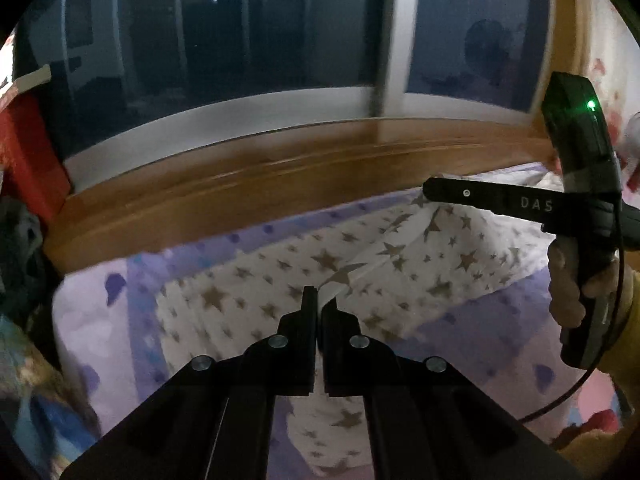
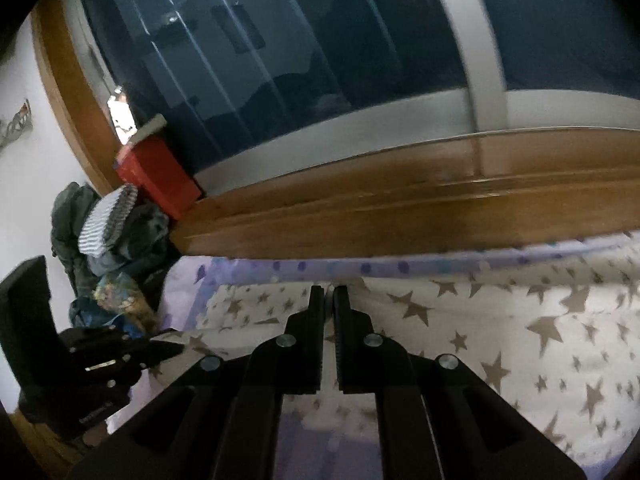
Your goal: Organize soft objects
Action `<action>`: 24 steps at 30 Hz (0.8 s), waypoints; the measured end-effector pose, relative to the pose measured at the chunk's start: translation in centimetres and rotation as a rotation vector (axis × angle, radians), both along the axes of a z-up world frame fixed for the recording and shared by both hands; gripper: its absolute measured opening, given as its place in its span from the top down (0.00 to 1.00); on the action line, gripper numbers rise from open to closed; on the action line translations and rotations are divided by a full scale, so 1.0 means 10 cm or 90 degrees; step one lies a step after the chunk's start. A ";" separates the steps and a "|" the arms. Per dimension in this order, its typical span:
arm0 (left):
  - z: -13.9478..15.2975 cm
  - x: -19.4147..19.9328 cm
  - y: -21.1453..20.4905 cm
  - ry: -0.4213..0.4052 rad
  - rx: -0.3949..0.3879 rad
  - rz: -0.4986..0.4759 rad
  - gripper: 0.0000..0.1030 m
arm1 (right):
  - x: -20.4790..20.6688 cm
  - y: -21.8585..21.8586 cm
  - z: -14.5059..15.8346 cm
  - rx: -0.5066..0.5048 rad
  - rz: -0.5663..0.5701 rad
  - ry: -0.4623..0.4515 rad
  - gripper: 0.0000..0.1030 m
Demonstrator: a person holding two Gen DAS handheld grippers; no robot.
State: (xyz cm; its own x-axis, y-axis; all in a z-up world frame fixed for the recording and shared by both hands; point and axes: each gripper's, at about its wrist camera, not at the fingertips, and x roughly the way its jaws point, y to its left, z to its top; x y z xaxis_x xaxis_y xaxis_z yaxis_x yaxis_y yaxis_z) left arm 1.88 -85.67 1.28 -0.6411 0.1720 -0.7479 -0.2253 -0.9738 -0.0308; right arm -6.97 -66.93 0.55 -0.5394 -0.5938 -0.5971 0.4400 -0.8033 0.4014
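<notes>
A wide window [image 1: 240, 48] filled the far side, its glass dark and showing only faint reflections, split by a pale upright frame [image 1: 394, 36]. Below it ran a broad wooden sill [image 1: 248, 196]. A red box [image 2: 158, 176] stood at the sill's end, beside what looked like a heap of dark clothes [image 2: 120, 236] against a white wall [image 2: 28, 160].

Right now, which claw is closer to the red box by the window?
Left. The left claw pinches the star cloth on the side toward the red box. The right claw grips the same cloth farther along the bed, away from the box.
</notes>
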 end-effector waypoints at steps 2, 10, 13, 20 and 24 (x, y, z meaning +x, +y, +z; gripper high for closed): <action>-0.09 -0.19 -0.02 -0.016 -0.013 0.006 0.98 | -0.30 -0.12 -0.22 0.015 0.006 -0.036 0.96; -0.53 -0.57 -0.17 -0.100 -0.022 0.039 0.81 | -0.75 -0.21 -0.89 0.042 -0.038 -0.145 0.96; -0.60 -0.64 -0.34 -0.129 -0.002 0.053 0.75 | -0.75 -0.21 -0.89 0.039 -0.046 -0.155 0.93; -0.47 -0.47 -0.65 -0.144 0.066 -0.010 0.69 | -0.53 -0.21 -0.68 0.059 -0.098 -0.149 0.61; -0.40 -0.41 -0.80 -0.130 0.084 -0.054 0.69 | -0.15 -0.28 -0.49 0.085 -0.143 -0.116 0.53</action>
